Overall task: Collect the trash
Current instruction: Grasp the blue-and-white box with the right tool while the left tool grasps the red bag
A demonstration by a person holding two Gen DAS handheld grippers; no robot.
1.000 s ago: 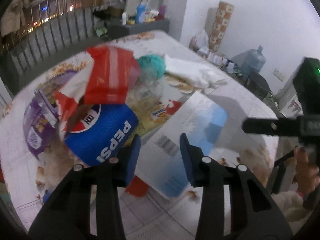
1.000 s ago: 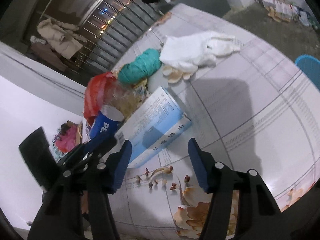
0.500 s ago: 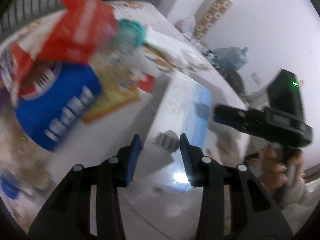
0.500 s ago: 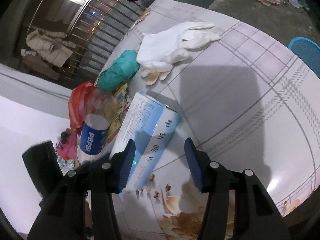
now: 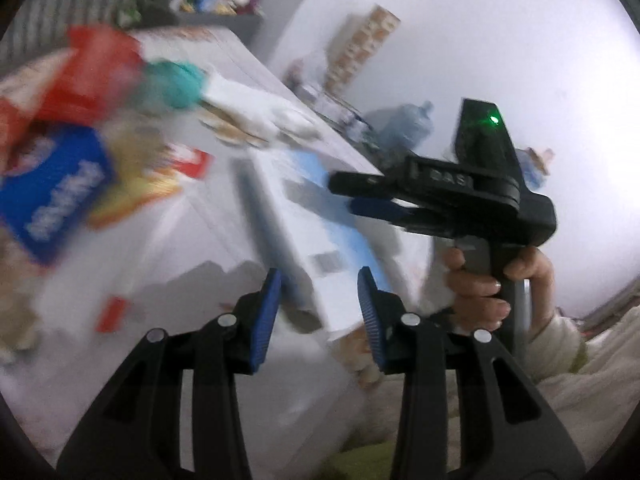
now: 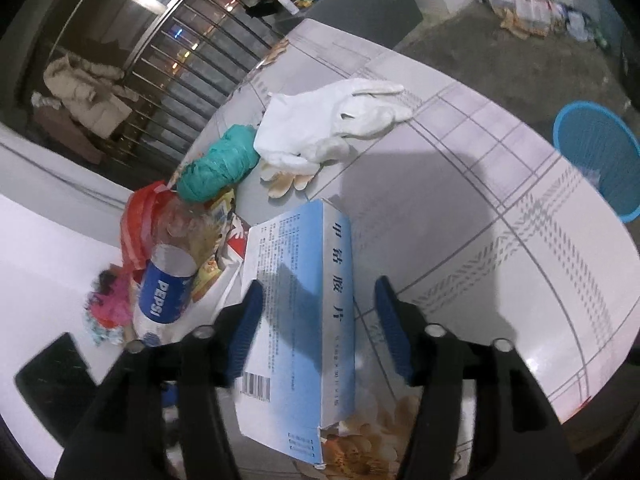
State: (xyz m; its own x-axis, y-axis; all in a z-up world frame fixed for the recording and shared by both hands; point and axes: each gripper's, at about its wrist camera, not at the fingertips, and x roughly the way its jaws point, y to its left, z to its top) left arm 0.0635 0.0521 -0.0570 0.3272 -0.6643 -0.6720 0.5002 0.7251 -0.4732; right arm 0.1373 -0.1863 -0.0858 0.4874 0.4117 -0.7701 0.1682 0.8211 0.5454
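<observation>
A: Judging by its thin walls and the loose flap at the near end, that blue-and-white carton (image 6: 298, 320) is probably light, maybe empty cardboard. It lies flat on the glossy floral tablecloth (image 6: 500, 248), long axis pointing away, between the blue pads of the right gripper (image 6: 318, 328).

B: Is it gripped?

A: No. The right jaws have just been opening and stand wider than the box, pads clear of both long sides. The left gripper (image 5: 320, 312) is also open, hovering over the carton's other end (that view is badly blurred), nothing pinched.

B: Where would you take it?

A: Across the narrow width, mid-length, on the two long edges. Cardboard is stiff along its folds but caves in if squeezed hard, so I'd close gently. The printed faces look smooth, somewhat slippery.

B: And the rest?

A: A Pepsi bottle (image 6: 164, 296), hard and round, a crinkly red plastic bag (image 6: 138, 220), a soft teal bundle (image 6: 218, 170), limp white gloves (image 6: 332, 120). A blue mesh basket (image 6: 596, 152) stands beyond the table's edge, likely the bin.
</observation>
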